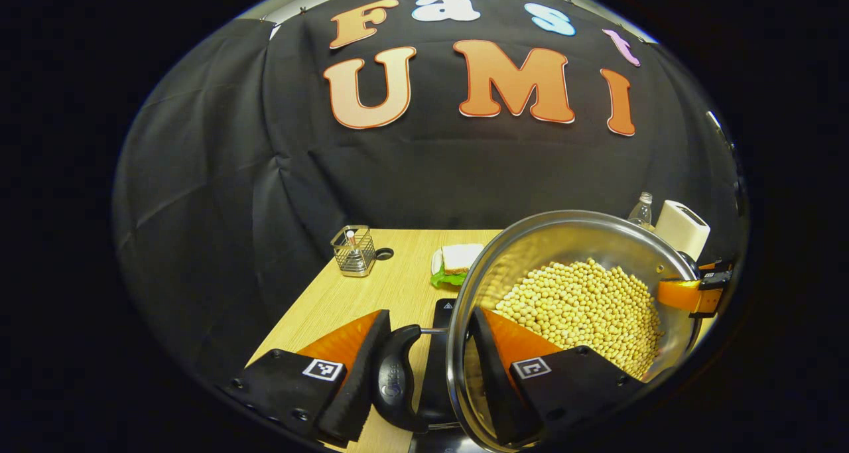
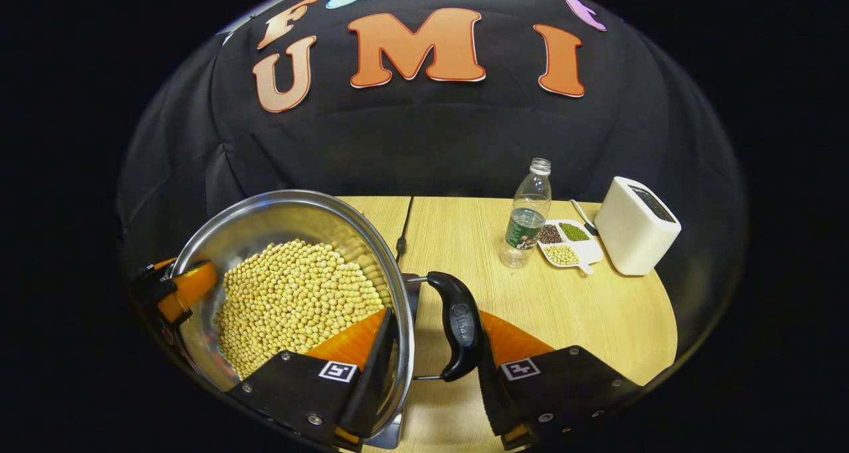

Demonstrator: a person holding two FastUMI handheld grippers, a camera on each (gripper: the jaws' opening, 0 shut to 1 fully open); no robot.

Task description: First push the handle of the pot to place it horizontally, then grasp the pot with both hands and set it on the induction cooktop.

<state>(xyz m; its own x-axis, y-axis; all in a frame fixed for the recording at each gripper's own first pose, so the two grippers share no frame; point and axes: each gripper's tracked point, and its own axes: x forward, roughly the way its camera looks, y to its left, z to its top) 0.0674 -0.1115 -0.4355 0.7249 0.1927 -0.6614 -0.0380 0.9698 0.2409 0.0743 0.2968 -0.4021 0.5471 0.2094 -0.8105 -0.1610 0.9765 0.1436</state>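
Note:
A steel pot (image 1: pixel 570 241) full of yellow soybeans (image 1: pixel 584 307) hangs between both grippers. My left gripper (image 1: pixel 430 327) is shut across one black side handle (image 1: pixel 396 373) and the rim, with one finger outside the handle and the other inside the wall. My right gripper (image 2: pixel 434 320) clamps the opposite black handle (image 2: pixel 459 333) and the pot (image 2: pixel 278 214) rim the same way. Each gripper also appears at the pot's far rim in the other's view, the right gripper (image 1: pixel 696 294) and the left gripper (image 2: pixel 176 287). The black induction cooktop (image 1: pixel 440 317) lies under the pot; whether they touch I cannot tell.
On the wooden table (image 2: pixel 597 307) stand a water bottle (image 2: pixel 527 217), a white dish of beans (image 2: pixel 567 244) and a white box (image 2: pixel 637 227). A wire basket (image 1: pixel 353 251) and a sandwich on a plate (image 1: pixel 457 260) sit at the back. A black cable (image 2: pixel 401 237) runs to the cooktop.

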